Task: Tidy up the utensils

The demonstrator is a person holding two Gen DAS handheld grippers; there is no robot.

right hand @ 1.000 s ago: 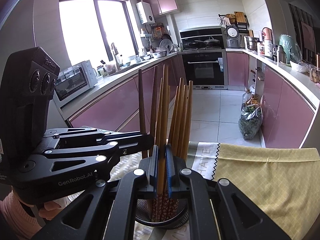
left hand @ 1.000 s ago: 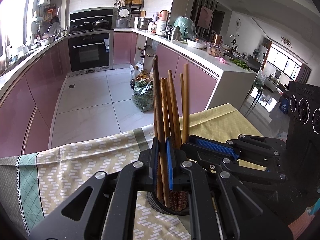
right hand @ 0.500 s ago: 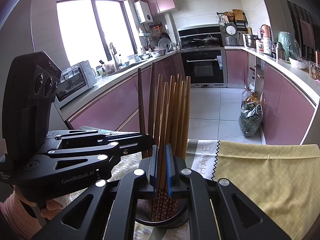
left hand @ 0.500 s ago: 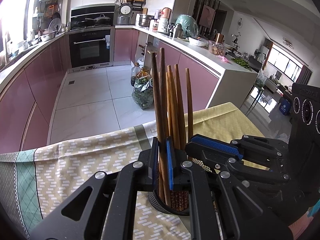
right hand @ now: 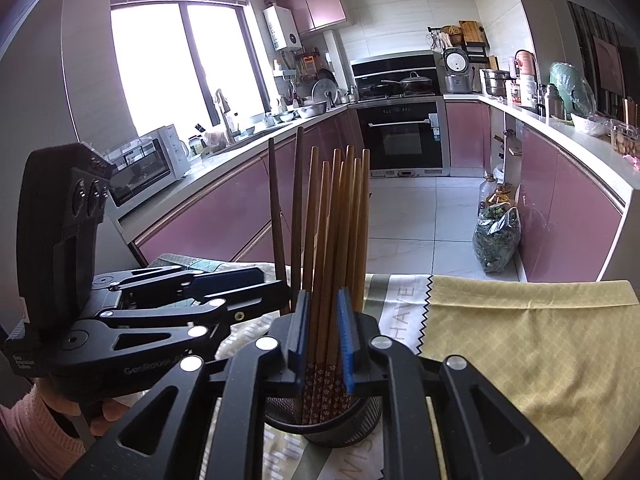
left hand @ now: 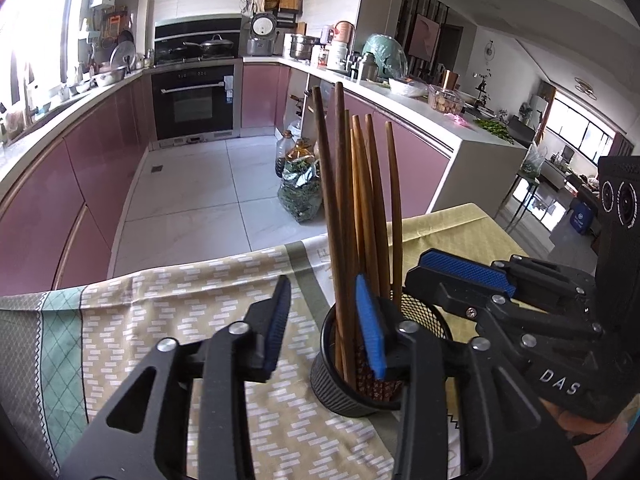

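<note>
Low in the left wrist view the left gripper (left hand: 324, 324) angles downward, its jaws opening; the blue pads (left hand: 370, 328) stand apart, and most of the chopsticks (left hand: 352, 208) rise between them, free of the left pad. Whether the right-hand pad touches a stick is hard to tell.

From the right edge of that frame the right gripper (left hand: 466, 270) reaches in level with the cup rim. In its own view the right gripper (right hand: 322, 332) has its jaws opening too, a few sticks standing in the narrow gap.

The chopsticks are brown wood with patterned red lower ends, standing upright and fanned in a black mesh holder (left hand: 344, 388) at lower centre, on a patterned tablecloth (left hand: 160, 320). A pink sleeve (right hand: 24, 436) shows at lower left.
</note>
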